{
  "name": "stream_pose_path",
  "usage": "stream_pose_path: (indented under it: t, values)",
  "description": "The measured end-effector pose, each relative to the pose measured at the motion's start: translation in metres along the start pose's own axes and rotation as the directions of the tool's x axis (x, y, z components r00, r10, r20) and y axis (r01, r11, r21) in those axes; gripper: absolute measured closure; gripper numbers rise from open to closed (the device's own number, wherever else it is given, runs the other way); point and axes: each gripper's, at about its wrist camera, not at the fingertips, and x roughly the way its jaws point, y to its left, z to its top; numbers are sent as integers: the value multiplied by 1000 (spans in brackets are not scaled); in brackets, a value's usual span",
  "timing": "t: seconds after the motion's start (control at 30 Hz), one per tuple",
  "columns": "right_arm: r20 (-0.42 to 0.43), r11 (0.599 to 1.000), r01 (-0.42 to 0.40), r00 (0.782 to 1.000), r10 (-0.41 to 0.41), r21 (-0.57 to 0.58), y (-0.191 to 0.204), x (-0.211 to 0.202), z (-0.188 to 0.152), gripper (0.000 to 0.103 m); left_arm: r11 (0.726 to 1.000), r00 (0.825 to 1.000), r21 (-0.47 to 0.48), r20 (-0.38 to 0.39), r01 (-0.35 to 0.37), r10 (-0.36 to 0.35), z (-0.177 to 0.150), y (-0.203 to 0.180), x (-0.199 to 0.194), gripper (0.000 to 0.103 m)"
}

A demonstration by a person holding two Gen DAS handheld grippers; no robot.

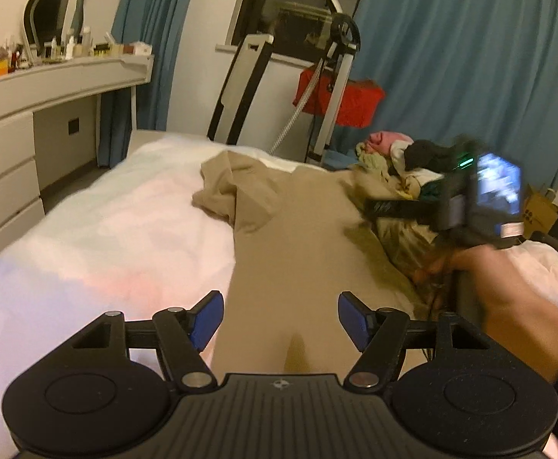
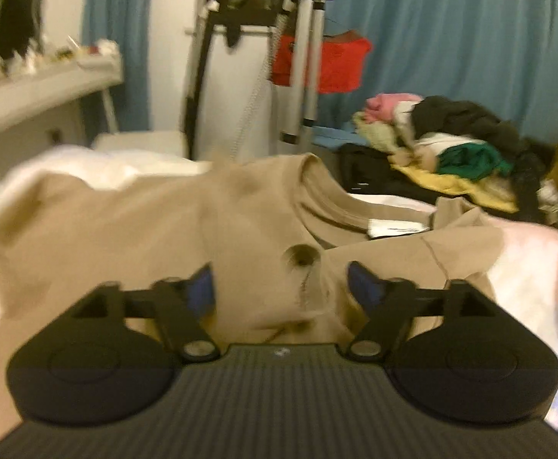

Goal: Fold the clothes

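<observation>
Tan shirt (image 2: 133,229) lay rumpled on bed (image 1: 99,225) | both my hand-held grippers, left (image 1: 281,319) and right (image 2: 281,287), gaped empty | judged: spreading stage; sleeve (image 1: 237,191) needs flattening.

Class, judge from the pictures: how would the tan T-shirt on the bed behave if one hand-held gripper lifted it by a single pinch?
The tan T-shirt would probably droop: it already lies in soft folds on the white bedding. It seems thin, so likely light. A single pinch would likely bunch the cloth rather than lift it flat.
</observation>
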Motion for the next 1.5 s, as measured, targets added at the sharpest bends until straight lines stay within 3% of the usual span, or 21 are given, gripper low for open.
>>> stream_pose_path:
  t: [0.2, 0.3, 0.37, 0.43, 0.6, 0.67, 0.77, 0.87, 0.97, 1.03, 1.1, 1.13, 1.5]
  values:
    - [97, 997, -38, 995, 32, 61, -28, -95, -3, 25, 997, 997, -12, -28, 71, -71, -9, -17, -19, 34]
    - [111, 990, -34, 994, 19, 134, -49, -160, -19, 26, 991, 991, 29, 23, 128, -129, -9, -31, -47, 30]
    - [116, 982, -40, 993, 18, 185, -64, -207, -34, 25, 989, 989, 60, 59, 134, -138, -11, -39, -64, 29]
    - [128, 973, -48, 992, 19, 227, -74, -256, -54, 25, 985, 986, 69, 47, 156, -160, -14, -46, -76, 29]
    - [196, 935, -101, 980, 35, 340, -86, -351, -111, 25, 969, 970, 50, -18, 244, -243, -30, -60, -95, 29]
    - [214, 912, -130, 976, 48, 390, -91, -373, -136, 25, 955, 954, 32, -59, 296, -294, -41, -66, -97, 29]
    - [207, 905, -132, 977, 50, 405, -91, -391, -162, 25, 925, 916, -12, -140, 379, -377, -62, -81, -98, 31]
    - [199, 918, -125, 979, 51, 377, -91, -398, -174, 25, 889, 864, -52, -216, 455, -455, -84, -95, -94, 31]
    - [200, 910, -141, 978, 66, 390, -98, -398, -176, 25, 874, 838, -55, -260, 483, -480, -100, -112, -86, 32]
    - [202, 899, -151, 977, 71, 412, -106, -397, -177, 25, 889, 854, -39, -262, 456, -449, -106, -124, -75, 33]
    - [195, 890, -152, 978, 73, 430, -115, -393, -181, 25, 915, 882, -17, -260, 402, -393, -105, -135, -61, 33]
    - [185, 886, -145, 980, 69, 440, -119, -391, -184, 25, 914, 882, -13, -259, 405, -394, -103, -136, -54, 33]
    - [144, 841, -156, 985, 95, 518, -152, -352, -205, 24, 861, 821, -117, -261, 495, -508, -106, -162, 33, 33]
